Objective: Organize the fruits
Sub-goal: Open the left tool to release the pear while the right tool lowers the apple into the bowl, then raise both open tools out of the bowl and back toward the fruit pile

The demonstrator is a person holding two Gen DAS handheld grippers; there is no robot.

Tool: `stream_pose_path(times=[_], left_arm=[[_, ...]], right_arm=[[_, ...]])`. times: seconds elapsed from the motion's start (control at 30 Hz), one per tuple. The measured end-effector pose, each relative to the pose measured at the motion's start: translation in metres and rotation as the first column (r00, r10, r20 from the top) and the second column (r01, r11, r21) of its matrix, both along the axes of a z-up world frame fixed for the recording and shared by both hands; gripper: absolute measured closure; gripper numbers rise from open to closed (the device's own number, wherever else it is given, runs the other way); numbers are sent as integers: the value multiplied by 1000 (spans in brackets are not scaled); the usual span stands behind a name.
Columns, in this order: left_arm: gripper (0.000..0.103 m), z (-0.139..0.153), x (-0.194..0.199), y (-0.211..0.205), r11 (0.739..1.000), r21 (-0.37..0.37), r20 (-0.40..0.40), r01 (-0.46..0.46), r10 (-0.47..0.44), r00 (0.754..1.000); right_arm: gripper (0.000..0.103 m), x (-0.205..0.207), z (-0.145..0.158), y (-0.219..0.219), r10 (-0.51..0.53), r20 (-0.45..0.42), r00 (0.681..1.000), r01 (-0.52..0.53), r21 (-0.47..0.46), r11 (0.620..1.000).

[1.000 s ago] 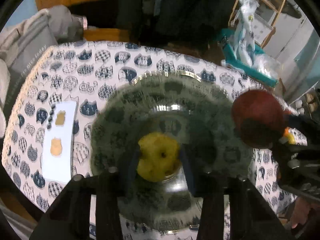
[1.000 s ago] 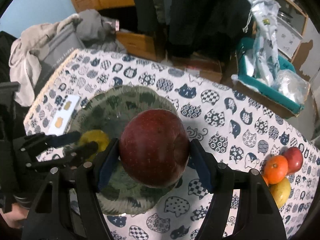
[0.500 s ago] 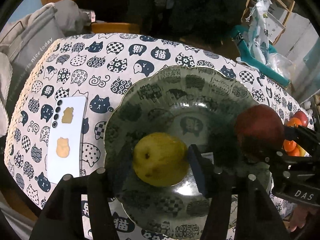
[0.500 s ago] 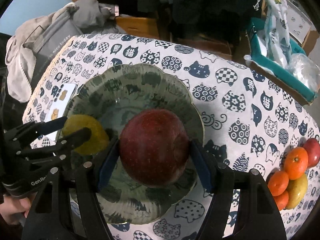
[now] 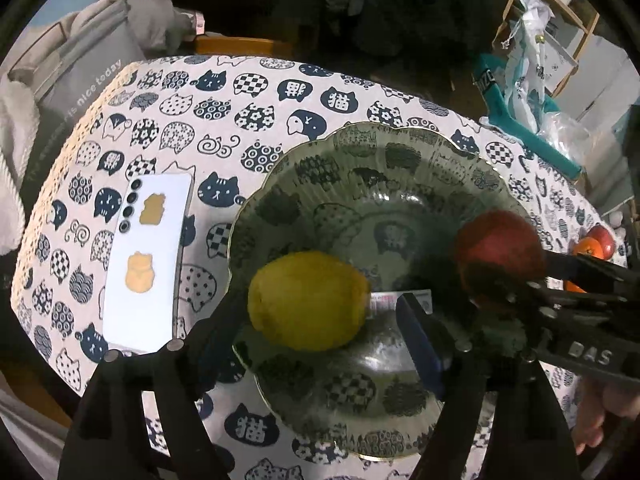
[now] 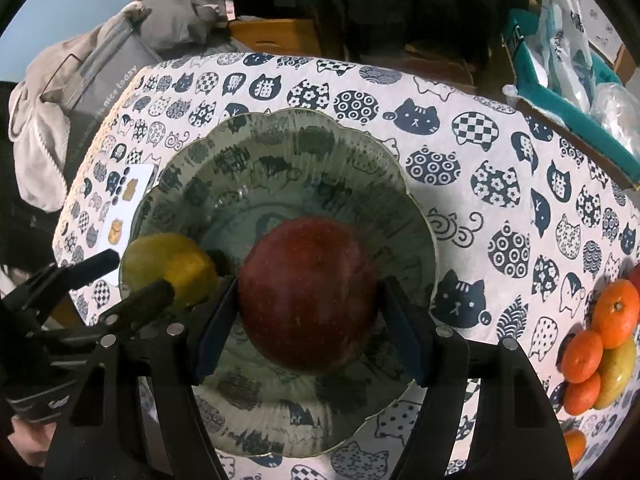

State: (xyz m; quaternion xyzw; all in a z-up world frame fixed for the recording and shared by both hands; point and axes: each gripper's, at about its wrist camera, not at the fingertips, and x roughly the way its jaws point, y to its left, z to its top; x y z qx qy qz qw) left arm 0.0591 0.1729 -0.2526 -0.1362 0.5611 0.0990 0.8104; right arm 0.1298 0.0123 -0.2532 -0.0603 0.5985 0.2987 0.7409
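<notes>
A green patterned glass bowl [image 5: 360, 128] [image 6: 280, 114] stands on the cat-print tablecloth. A yellow citrus fruit [image 5: 308, 300] [image 6: 172, 264] lies on its near left slope. My left gripper [image 5: 320, 312] [image 6: 124, 280] straddles it with its jaws opening, and a gap shows between the fruit and the right blue pad [image 5: 416, 344]. My right gripper [image 6: 310, 304] [image 5: 560, 280] is shut on a big dark red apple [image 6: 308, 292] [image 5: 500, 248], held just over the bowl's middle. Whether the apple touches the bowl I cannot tell.
A white phone [image 5: 148, 264] lies on the cloth left of the bowl. A pile of oranges and other fruit [image 6: 600, 332] sits at the table's right edge. A teal box [image 6: 560, 92] and a grey bag [image 5: 72, 92] stand beyond the table.
The left jaws have opened off the yellow fruit, which now rests in the bowl. The right gripper has come lower over the bowl with the apple still gripped.
</notes>
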Motion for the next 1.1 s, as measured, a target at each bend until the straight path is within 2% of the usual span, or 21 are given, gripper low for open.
stream_pose_path(times=[0.3, 0.37, 0.6, 0.8, 1.03, 1.1], left_arm=[[23, 12, -17, 6, 1000, -8, -10, -23, 23, 1000], [23, 15, -19, 6, 1000, -3, -10, -22, 22, 1000], [23, 38, -26, 0, 1000, -10, 37, -14, 14, 999], [23, 67, -32, -10, 1000, -16, 106, 8, -6, 994], [22, 107, -38, -25, 999, 1, 203, 33, -33, 979], [17, 116, -40, -29, 999, 10, 223, 37, -39, 974]], right_arm=[[28, -5, 0, 12, 24, -7, 1000, -24, -3, 1000], [22, -5, 8, 12, 20, 11, 1000, -20, 28, 999], [22, -4, 42, 5, -19, 76, 997, 13, 78, 997], [22, -12, 82, -8, -50, 188, 981, 34, 86, 996], [22, -31, 136, -28, -86, 336, 938, 54, 105, 993], [22, -39, 151, -37, -95, 374, 923, 57, 112, 992]])
